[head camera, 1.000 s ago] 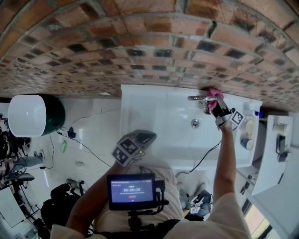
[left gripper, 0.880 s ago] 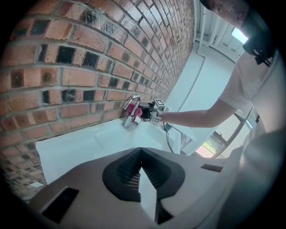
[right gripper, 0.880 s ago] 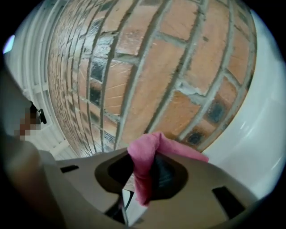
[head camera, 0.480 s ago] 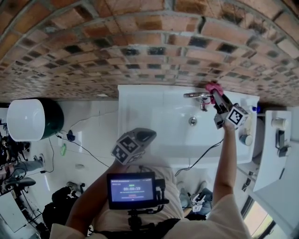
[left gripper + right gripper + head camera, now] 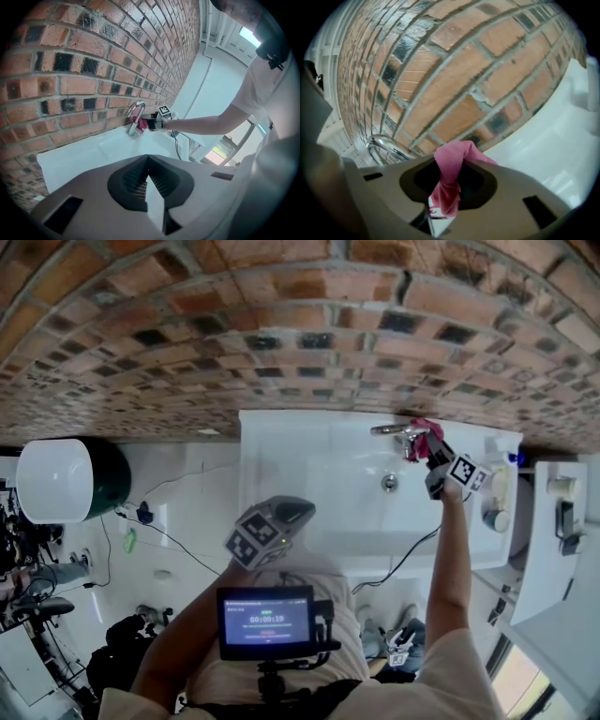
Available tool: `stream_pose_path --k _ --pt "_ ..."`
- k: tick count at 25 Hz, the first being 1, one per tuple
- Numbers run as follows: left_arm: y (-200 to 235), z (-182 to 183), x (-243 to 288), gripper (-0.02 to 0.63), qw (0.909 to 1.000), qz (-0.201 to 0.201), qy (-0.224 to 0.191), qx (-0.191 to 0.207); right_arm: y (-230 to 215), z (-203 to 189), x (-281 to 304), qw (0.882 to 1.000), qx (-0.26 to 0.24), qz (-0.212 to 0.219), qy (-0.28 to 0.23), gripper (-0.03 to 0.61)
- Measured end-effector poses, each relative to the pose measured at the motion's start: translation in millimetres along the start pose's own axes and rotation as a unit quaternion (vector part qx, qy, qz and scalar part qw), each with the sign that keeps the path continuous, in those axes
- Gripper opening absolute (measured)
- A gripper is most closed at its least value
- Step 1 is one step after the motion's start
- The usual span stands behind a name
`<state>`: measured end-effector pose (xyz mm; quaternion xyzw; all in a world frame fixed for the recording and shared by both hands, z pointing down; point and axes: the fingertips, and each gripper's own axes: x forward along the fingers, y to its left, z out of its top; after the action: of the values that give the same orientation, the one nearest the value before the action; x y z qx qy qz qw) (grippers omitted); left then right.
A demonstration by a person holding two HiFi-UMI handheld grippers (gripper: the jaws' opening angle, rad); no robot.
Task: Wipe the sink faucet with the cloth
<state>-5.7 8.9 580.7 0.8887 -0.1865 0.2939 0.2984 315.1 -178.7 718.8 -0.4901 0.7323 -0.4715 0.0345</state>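
Observation:
The chrome faucet point(image 5: 397, 431) stands at the back rim of the white sink point(image 5: 309, 456), under the brick wall. A pink cloth point(image 5: 430, 432) is pressed against the faucet's right side, near its base. My right gripper point(image 5: 433, 448) is shut on that cloth. In the right gripper view the cloth point(image 5: 452, 165) bunches out of the jaws, with the curved spout point(image 5: 384, 144) just to the left. My left gripper point(image 5: 284, 517) hangs shut and holding nothing near the sink's front edge. In the left gripper view the left gripper point(image 5: 147, 161) points at the faucet point(image 5: 136, 114) and cloth point(image 5: 140, 124).
The drain point(image 5: 389, 483) lies in the basin in front of the faucet. Small containers point(image 5: 494, 517) stand on the sink's right ledge, beside a white shelf point(image 5: 561, 521). A white round tank point(image 5: 56, 472) is on the left. A cable point(image 5: 412, 554) hangs from the right gripper.
The right gripper has shifted the cloth slightly toward me along the faucet's right side. The left gripper has stayed where it was.

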Motion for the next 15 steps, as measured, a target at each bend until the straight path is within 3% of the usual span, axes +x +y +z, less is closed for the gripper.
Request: stream_pose_path --k 5,10,12,15 --pt "-0.1 -2.6 -2.6 -0.008 1.0 0.003 0.007 0.003 -52.4 -19.9 17.7 0.994 0.087 -0.054 0.024 0.103" --pt "4.2 -6.2 -8.2 -0.008 1.0 0.008 0.001 -0.006 -23.6 -3.3 15.0 0.976 0.206 0.066 -0.008 0.103" --pt "10.3 -6.0 -10.4 -0.008 0.9999 0.01 -0.005 -0.008 6.8 7.4 3.7 0.975 0.194 0.11 -0.022 0.101" --pt "22.1 -1.1 -9.6 -0.008 0.9999 0.012 -0.01 -0.004 42.7 20.7 -17.1 0.983 0.145 0.111 -0.036 0.101"
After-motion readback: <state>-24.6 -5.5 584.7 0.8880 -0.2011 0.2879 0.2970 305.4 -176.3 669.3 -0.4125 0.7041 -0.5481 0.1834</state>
